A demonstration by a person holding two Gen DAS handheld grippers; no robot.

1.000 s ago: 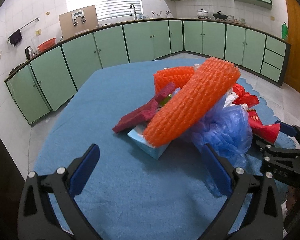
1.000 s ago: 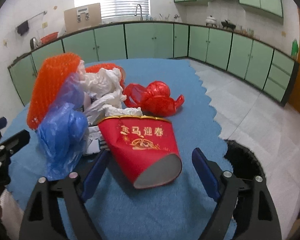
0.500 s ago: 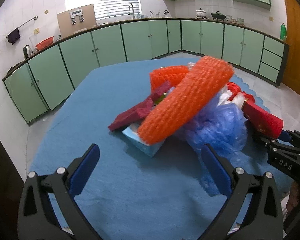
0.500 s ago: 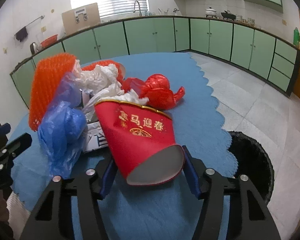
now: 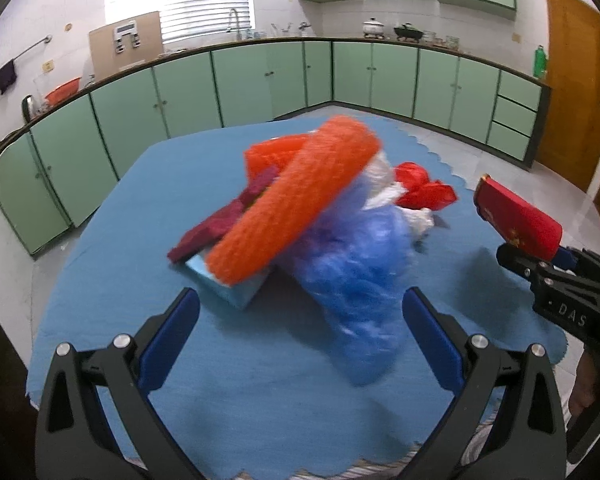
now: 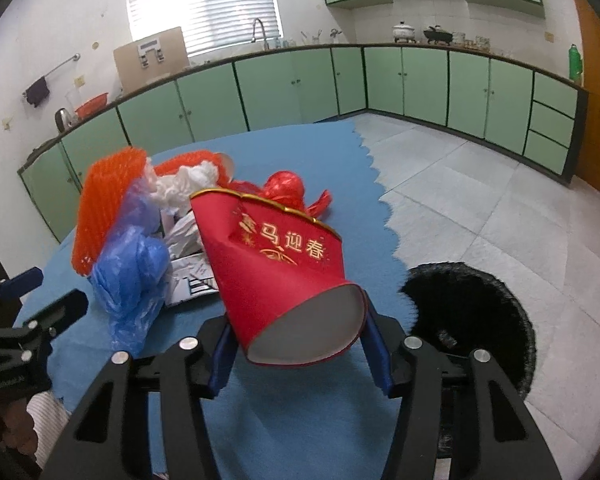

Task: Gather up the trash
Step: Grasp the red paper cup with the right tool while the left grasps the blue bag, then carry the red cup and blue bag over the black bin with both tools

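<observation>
A heap of trash lies on the blue-covered table (image 5: pixel 140 240): orange foam netting (image 5: pixel 292 200), a blue plastic bag (image 5: pixel 356 280), a red plastic bag (image 5: pixel 424 188), white crumpled plastic (image 5: pixel 384 184), a maroon piece (image 5: pixel 212 228) and a light blue box (image 5: pixel 228 284). My right gripper (image 6: pixel 300 344) is shut on a red paper cup (image 6: pixel 276 264) with gold lettering. It holds the cup tilted, base towards the camera, above the table's right edge. The left wrist view shows that cup (image 5: pixel 516 220) clear of the heap. My left gripper (image 5: pixel 300 320) stands open just short of the blue bag, holding nothing.
A round black bin (image 6: pixel 472 312) stands on the tiled floor just past the table's scalloped right edge. Green cabinets (image 6: pixel 284 84) run along the far walls, with a cardboard box (image 6: pixel 152 56) on the counter. A hand (image 5: pixel 592 388) holds the right gripper's handle.
The right gripper closed on the red cup, lifted it off the table and carried it right, away from the heap. The left gripper drew slightly closer to the blue bag, still open.
</observation>
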